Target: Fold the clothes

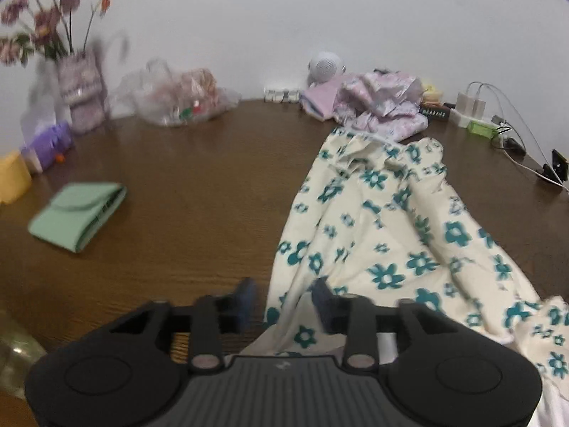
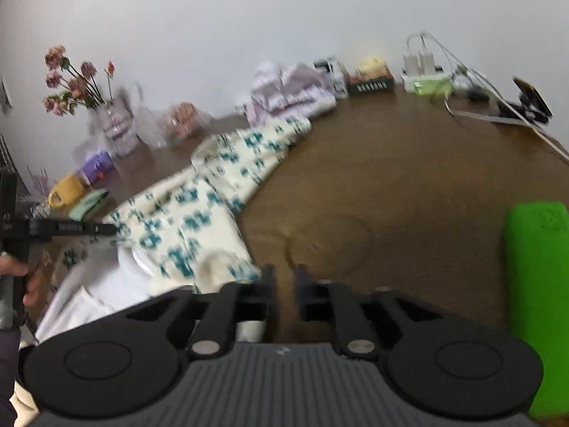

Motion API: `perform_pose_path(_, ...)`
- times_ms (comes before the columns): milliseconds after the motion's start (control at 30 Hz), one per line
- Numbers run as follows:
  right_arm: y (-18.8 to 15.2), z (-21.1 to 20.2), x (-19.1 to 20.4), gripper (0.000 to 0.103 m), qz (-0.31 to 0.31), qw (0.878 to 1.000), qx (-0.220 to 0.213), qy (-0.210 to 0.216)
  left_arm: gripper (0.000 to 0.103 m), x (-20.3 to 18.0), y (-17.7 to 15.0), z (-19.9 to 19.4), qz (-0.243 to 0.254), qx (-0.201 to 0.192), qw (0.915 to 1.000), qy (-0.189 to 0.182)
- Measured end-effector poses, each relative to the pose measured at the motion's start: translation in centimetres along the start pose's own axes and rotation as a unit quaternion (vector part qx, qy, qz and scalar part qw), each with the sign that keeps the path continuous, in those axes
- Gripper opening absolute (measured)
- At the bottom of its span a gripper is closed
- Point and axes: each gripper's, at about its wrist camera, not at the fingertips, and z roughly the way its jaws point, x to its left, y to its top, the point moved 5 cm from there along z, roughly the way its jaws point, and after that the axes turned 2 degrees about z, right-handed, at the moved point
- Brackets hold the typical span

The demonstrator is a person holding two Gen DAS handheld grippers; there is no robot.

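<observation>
On the brown desk [image 1: 199,163] the cream garment with teal flowers [image 1: 391,235] is lying crumpled, stretching from the lilac clothes pile [image 1: 377,103] at the back wall toward me. I am holding my left tool [image 1: 282,297] with its fingers apart, straddling the garment's near left edge. My right tool [image 2: 284,284] is hovering with fingers slightly apart and gripping nothing, just beside the garment's near right corner. A folded green cloth [image 1: 76,215] is lying well apart to the left.

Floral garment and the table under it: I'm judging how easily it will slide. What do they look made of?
Floral garment: likely soft woven cotton, matte, judging by its loose creases and printed teal flowers. Table: wood or wood veneer, brown with visible grain and a slight sheen.
</observation>
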Motion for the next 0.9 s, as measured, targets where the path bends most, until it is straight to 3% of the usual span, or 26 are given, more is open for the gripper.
perform_pose_path(33,0.7,0.4,0.5,0.081,-0.008,1.000,-0.008,0.004,0.058,-0.5,-0.1,-0.9,0.003,-0.002,1.0000,-0.006)
perform_pose_path(133,2.8,2.9,2.4,0.081,-0.036,0.999,-0.016,0.014,0.066,-2.2,-1.3,-2.8,0.002,-0.002,1.0000,-0.007)
perform_pose_path(267,4.8,6.7,3.3,0.081,-0.048,0.999,-0.014,-0.007,0.067,-4.4,-4.9,-4.5,0.011,0.012,0.9997,0.019)
perform_pose_path(400,6.1,10.2,3.0,0.079,-0.009,1.000,0.005,0.011,0.067,-5.1,-7.9,-5.9,0.006,0.026,0.9995,0.019)
perform_pose_path(500,6.1,13.4,4.5,0.078,-0.030,0.999,0.027,0.023,0.067,-6.1,-8.6,-6.1,0.015,0.029,0.9994,0.005)
perform_pose_path(633,5.2,16.5,7.0,0.060,-0.055,0.995,0.067,0.045,0.065,-7.1,-8.8,-5.7,0.047,0.032,0.9984,-0.008)
perform_pose_path(733,4.8,16.4,7.7,0.013,-0.096,0.993,0.066,0.012,0.034,-6.5,-8.8,-5.7,0.054,0.031,0.9979,-0.018)
perform_pose_path(833,4.4,14.9,5.9,0.006,-0.074,0.995,0.062,-0.007,0.020,-4.1,-8.4,-5.0,0.045,0.021,0.9983,-0.029)
perform_pose_path(900,3.8,13.4,4.3,0.004,-0.043,0.997,0.058,-0.013,0.017,-2.2,-7.8,-4.2,0.035,0.019,0.9992,-0.010)
